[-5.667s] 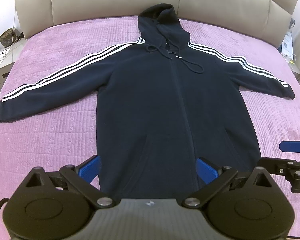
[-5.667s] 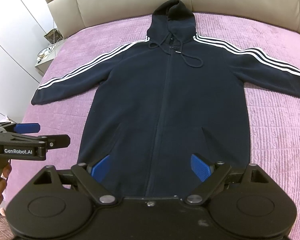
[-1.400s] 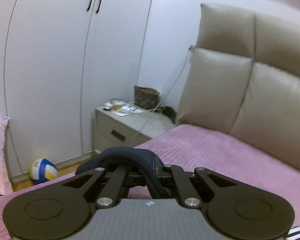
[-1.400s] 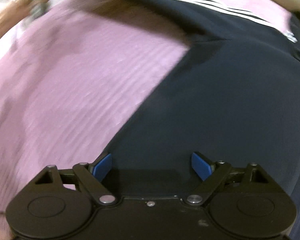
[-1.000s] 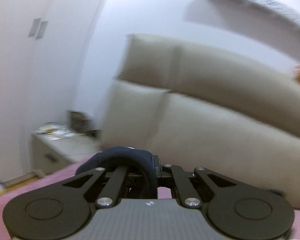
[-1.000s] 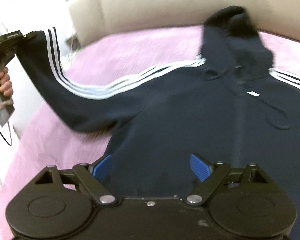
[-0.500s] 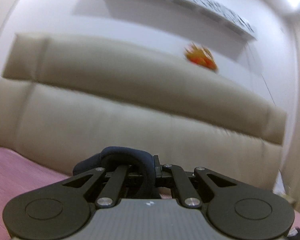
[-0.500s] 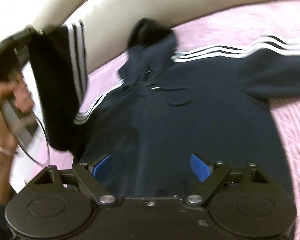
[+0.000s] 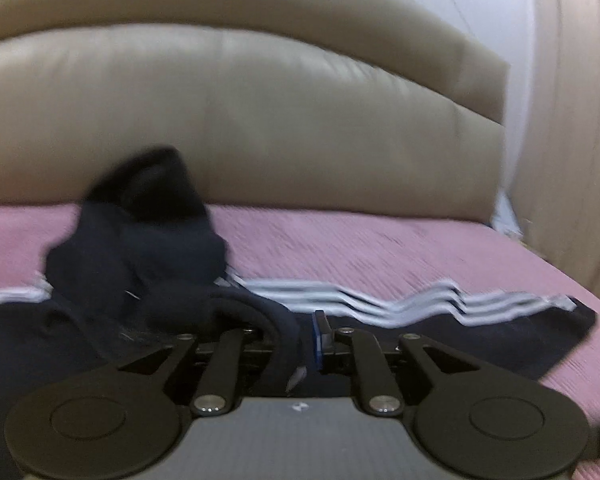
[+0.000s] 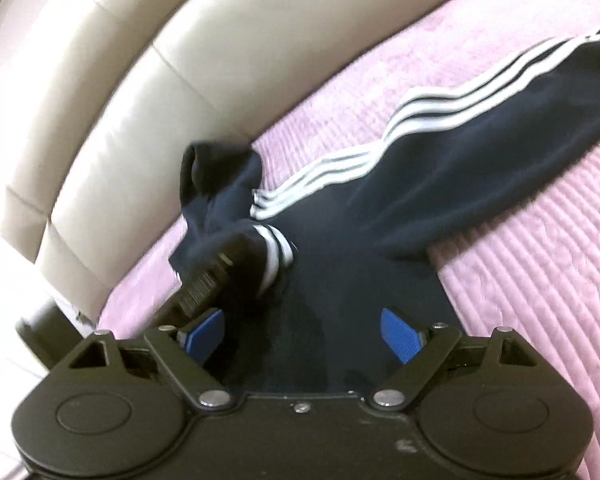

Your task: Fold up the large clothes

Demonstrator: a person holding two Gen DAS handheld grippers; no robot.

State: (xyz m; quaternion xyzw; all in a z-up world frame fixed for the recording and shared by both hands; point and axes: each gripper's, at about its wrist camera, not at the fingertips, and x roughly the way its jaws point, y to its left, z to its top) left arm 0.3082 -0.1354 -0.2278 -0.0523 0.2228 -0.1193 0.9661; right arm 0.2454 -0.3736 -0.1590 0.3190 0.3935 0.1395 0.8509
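Note:
A navy hoodie (image 10: 340, 280) with white sleeve stripes lies face up on the purple bed cover (image 9: 380, 248). Its hood (image 9: 152, 208) bunches against the headboard. My left gripper (image 9: 300, 340) is low over the chest, just below the hood, and its jaws are opening. The striped left cuff (image 10: 274, 258) still loops over one finger between them, and the blue right pad (image 9: 320, 336) stands clear of the cloth. The other sleeve (image 9: 460, 312) stretches out flat to the right. My right gripper (image 10: 302, 332) hovers open above the hoodie's body with nothing between its pads.
A padded beige headboard (image 9: 260, 120) runs along the far edge of the bed. A pale curtain (image 9: 572, 120) hangs at the right end. Bare purple cover (image 10: 540, 260) lies to the right of the hoodie's body.
My left gripper swung the cuff across from the bedside and down onto the chest, and its jaws have parted. The right gripper's view turned toward the hood and right sleeve.

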